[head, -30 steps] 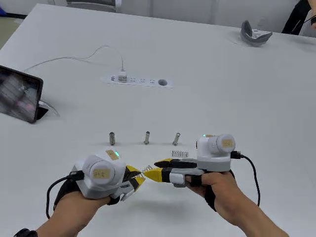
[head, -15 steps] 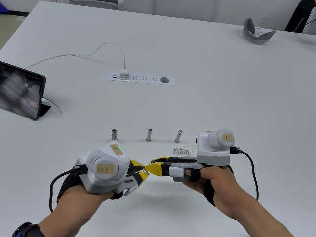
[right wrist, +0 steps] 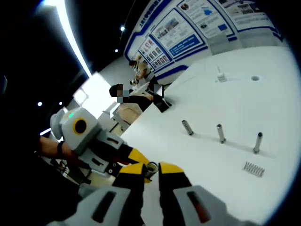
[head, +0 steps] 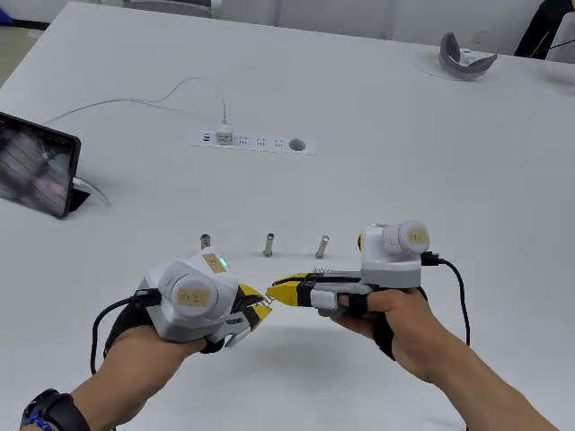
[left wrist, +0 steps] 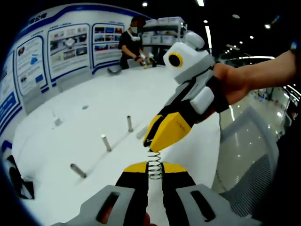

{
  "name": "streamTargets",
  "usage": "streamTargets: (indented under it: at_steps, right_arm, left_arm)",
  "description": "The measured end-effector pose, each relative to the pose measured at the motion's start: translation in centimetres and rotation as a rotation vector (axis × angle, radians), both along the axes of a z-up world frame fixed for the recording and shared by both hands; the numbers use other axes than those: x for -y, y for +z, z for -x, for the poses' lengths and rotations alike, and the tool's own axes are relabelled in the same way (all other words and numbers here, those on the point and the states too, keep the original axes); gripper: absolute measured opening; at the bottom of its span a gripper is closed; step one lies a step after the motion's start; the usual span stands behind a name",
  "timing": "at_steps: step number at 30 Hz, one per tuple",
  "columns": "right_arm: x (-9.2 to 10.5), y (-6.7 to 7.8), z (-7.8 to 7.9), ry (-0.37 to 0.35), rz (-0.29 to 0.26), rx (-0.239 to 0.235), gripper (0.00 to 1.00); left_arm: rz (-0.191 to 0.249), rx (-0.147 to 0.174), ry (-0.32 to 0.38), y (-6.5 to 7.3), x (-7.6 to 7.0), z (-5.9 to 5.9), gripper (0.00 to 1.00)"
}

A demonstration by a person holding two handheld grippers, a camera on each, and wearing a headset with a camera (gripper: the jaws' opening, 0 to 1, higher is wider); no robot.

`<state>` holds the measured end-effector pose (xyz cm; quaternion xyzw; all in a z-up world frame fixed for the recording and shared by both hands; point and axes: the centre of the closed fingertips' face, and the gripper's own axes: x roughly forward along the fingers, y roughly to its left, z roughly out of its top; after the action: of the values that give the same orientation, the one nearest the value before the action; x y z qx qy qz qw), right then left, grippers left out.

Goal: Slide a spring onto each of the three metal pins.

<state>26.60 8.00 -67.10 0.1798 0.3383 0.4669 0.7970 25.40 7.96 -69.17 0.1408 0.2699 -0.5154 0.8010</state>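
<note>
Little has shifted over the last second: your left gripper (head: pixel 257 311) and right gripper (head: pixel 280 292) have stayed tip to tip over the near middle of the tabletop (head: pixel 404 162). The left jaws are clenched on a spring (left wrist: pixel 154 165), whose free end meets the right jaws' tips; whether those grip it I cannot tell. The left pin (head: pixel 206 241) already wears a fitted spring (right wrist: pixel 187 127). The middle pin (head: pixel 269 244) and right pin (head: pixel 322 246) stand bare, and a loose spring (right wrist: pixel 254 168) lies just near of the right pin. This looks like a regrasp before threading, with two pins left.
</note>
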Motion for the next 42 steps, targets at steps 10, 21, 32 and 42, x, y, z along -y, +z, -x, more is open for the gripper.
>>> streamTargets:
  at_steps: [10,21,32,42]
  right_arm:
    - [-0.3,0.8,0.0,0.082,0.064,0.075,0.12]
    - [-0.5,1.4,1.0,0.302,0.217,0.186,0.12]
    - [-0.5,1.4,2.2,0.497,0.317,0.239,0.12]
    - [-0.3,1.1,3.0,0.619,0.374,0.257,0.12]
  left_arm:
    - [0.026,-0.025,-0.016,0.5,0.2,0.1,0.09]
    - [0.035,-0.025,-0.063,0.9,0.6,0.4,0.09]
    - [0.019,-0.015,-0.121,0.9,1.5,1.3,0.09]
    - [0.010,-0.008,-0.152,1.1,1.9,1.8,0.09]
